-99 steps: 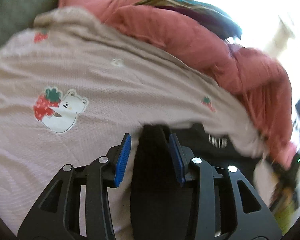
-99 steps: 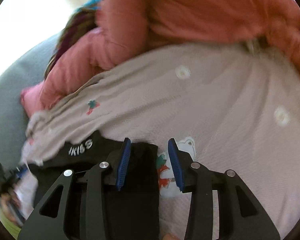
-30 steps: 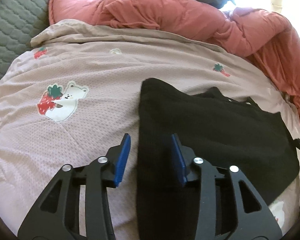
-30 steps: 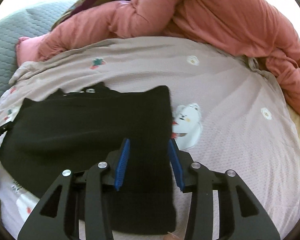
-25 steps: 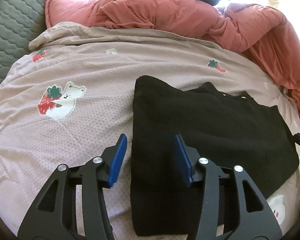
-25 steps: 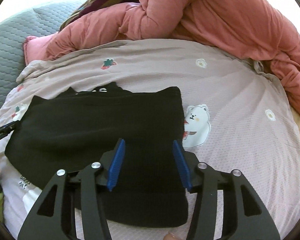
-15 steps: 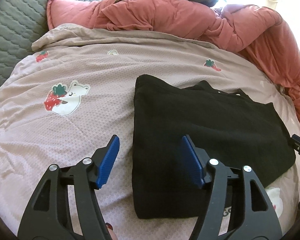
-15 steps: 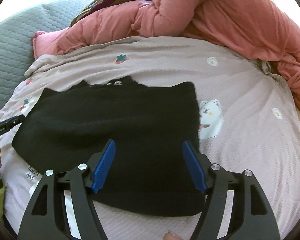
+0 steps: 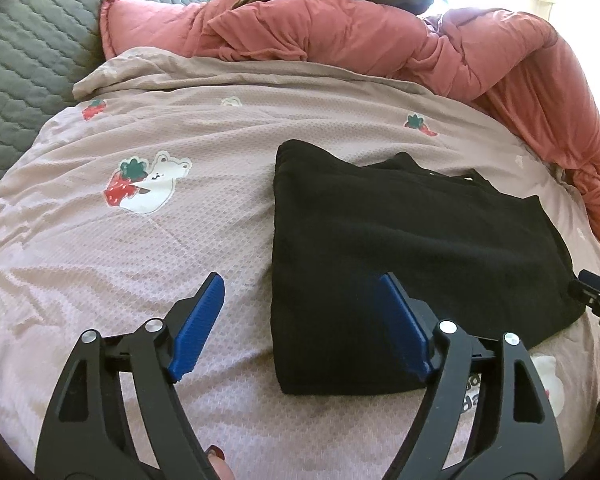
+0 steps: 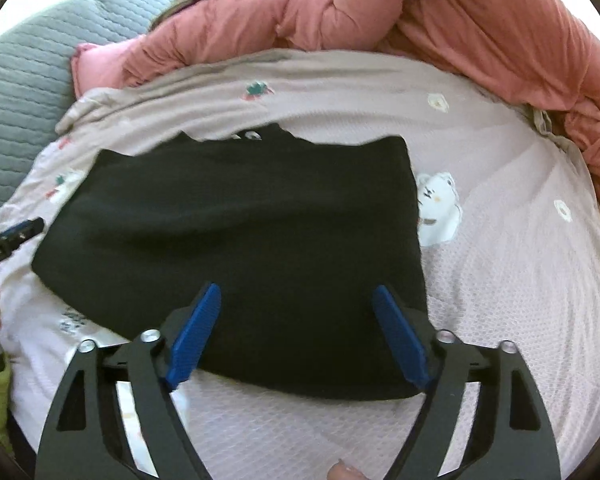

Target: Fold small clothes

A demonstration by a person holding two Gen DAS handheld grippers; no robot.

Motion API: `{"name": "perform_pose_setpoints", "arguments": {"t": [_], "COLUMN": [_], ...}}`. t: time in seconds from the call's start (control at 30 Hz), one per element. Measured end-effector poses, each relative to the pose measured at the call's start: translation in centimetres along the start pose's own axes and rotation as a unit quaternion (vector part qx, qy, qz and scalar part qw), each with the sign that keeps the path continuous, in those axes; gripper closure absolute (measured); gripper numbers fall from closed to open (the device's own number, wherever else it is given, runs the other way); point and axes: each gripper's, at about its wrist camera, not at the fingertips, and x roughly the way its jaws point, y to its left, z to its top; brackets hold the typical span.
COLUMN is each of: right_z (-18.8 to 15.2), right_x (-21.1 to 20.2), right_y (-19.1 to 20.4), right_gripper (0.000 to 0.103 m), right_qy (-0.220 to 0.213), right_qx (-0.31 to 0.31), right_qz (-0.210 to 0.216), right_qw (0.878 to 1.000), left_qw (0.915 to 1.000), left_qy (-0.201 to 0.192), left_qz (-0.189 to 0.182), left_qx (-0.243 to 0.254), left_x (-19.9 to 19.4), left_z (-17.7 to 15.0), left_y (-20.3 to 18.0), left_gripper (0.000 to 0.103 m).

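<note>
Folding done so far: we have the black garment (image 9: 412,248) doubled flat on the pink bedspread (image 9: 180,240), beside the red quilt (image 9: 380,40).
Left to do: we judge another fold or tidying may remain.
Left gripper (image 9: 300,324): jaws opening, pinching nothing.
Right gripper (image 10: 296,332): jaws opening, nothing pinched.
Change: a second ago both pinched the garment's near edge; now we have let go and drawn back.

bed: printed mauve sheet (image 9: 260,168) | pink duvet (image 9: 380,40) | grey quilted headboard (image 9: 28,48), perhaps | glare top-right
</note>
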Motion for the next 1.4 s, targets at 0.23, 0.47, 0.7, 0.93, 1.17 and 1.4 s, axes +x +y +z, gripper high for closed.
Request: {"name": "perform_pose_setpoints", "arguments": {"t": [0.23,0.47,0.7,0.93,1.17,1.4], "right_z": [0.2,0.1,0.0,-0.1,-0.5,-1.1], "right_x": [-1.8,-2.8,-3.0,-3.0,-2.0,-0.5], "right_y": [3.2,6.4,9.9,13.2,16.3,19.3], "right_gripper": [0.005,0.005,0.005,0.005,0.005,0.005], "right_qy": [-0.017,-0.028,-0.032,-0.033,-0.023,-0.013], "right_qx": [-0.044,-0.080,-0.116,-0.154,-0.185,-0.220], "right_qz": [0.034,0.055,0.076,0.084,0.098,0.100], "right_qw": [0.998,0.995,0.990,0.984,0.977,0.970], "left_qw": [0.9998,0.9993,0.9986,0.9983,0.9976,0.9967], "left_qy": [-0.018,-0.034,-0.042,-0.042,-0.043,-0.041], "left_qz": [0.006,0.016,0.032,0.036,0.047,0.058], "left_qx": [-0.001,-0.009,-0.011,-0.019,-0.026,-0.039], "left_x": [-2.0,-3.4,-4.1,-4.1,-4.0,-3.6], "left_z": [-0.4,-0.3,-0.5,-0.6,-0.6,-0.7], "left_y": [0.2,1.0,1.9,2.6,3.4,4.7], "left_gripper": [0.015,0.010,0.010,0.010,0.010,0.010]}}
